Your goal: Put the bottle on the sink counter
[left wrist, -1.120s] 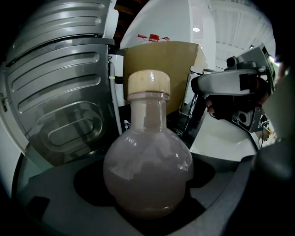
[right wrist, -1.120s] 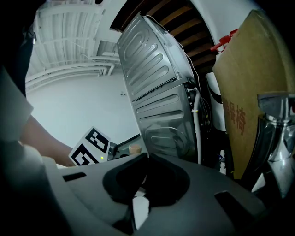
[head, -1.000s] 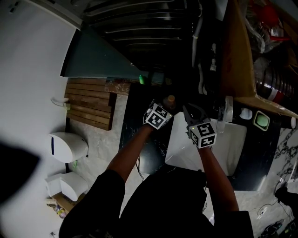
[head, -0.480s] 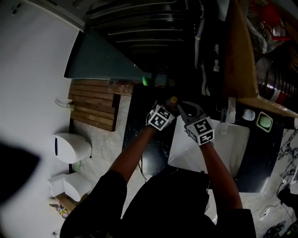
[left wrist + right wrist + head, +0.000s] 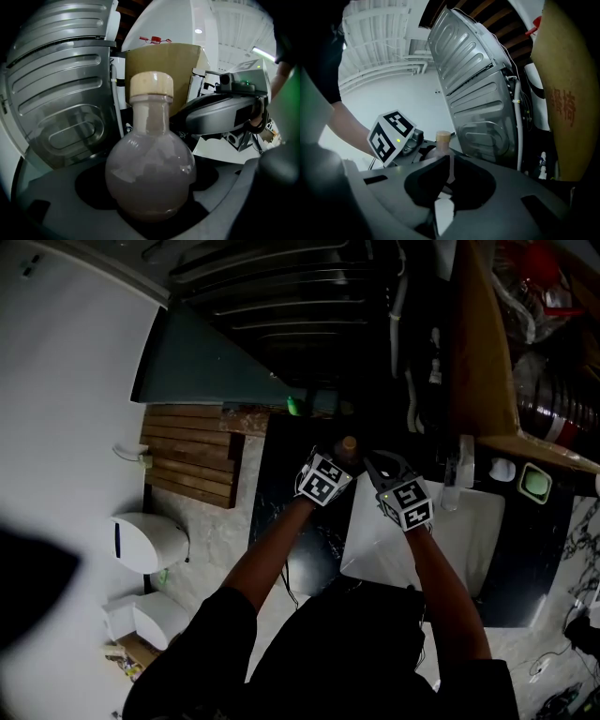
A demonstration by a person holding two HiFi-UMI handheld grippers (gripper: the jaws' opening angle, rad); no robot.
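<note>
The bottle [image 5: 150,173] is a round-bellied glass flask with a pale cork [image 5: 151,86], filled with a cloudy greyish liquid. My left gripper [image 5: 151,208] is shut on its belly and holds it upright. In the head view the left gripper [image 5: 343,456] and the cork [image 5: 348,443] are over the back of the black counter [image 5: 281,512], beside the white sink [image 5: 464,540]. My right gripper [image 5: 374,463] is just to the right of the bottle, shut and empty. In the right gripper view its tips [image 5: 449,164] meet, with the bottle [image 5: 442,140] just beyond them.
A ribbed metal appliance panel [image 5: 61,93] rises behind the counter. A cardboard box [image 5: 478,343] stands at the back right. A tap [image 5: 459,465] and a green soap dish [image 5: 532,484] sit along the sink's far edge. Wooden slats [image 5: 183,451] lie to the left on the floor.
Both grippers have stayed almost in place over the counter's back edge. The right one has edged slightly forward beside the bottle. The left grip is unchanged.
</note>
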